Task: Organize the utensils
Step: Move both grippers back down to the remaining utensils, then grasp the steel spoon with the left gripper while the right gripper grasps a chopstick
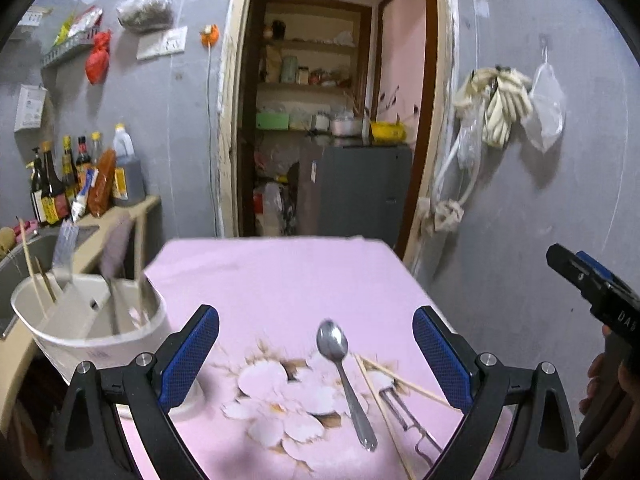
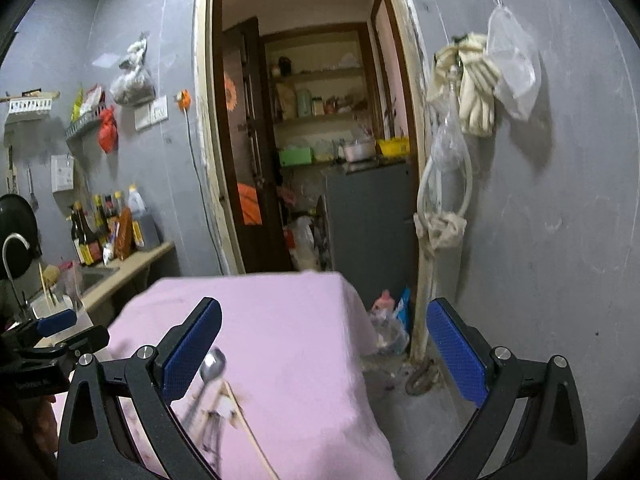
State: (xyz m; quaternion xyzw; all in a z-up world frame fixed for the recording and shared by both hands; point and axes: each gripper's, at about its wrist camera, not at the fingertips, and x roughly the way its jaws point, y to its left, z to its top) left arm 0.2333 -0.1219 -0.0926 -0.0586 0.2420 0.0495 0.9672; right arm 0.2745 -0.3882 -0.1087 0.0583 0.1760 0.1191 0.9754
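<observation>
A steel spoon (image 1: 346,380) lies on the pink floral tablecloth (image 1: 272,280), with wooden chopsticks (image 1: 384,404) and a metal peeler (image 1: 408,420) just right of it. My left gripper (image 1: 316,356) hangs open above the cloth, the spoon between its blue pads, nothing held. A white utensil holder (image 1: 88,328) at the table's left holds chopsticks and other utensils. My right gripper (image 2: 324,352) is open and empty over the table's right edge; the spoon (image 2: 210,368), chopsticks (image 2: 248,428) and peeler (image 2: 212,424) show blurred at its lower left. The right gripper (image 1: 592,288) also appears at the far right.
Sauce bottles (image 1: 80,176) stand on a counter (image 1: 120,216) beside a sink (image 2: 96,276) to the left. An open doorway (image 1: 332,120) leads to shelves and a grey cabinet (image 1: 356,188). Gloves and bags (image 2: 488,80) hang on the right wall. Bags lie on the floor (image 2: 392,320).
</observation>
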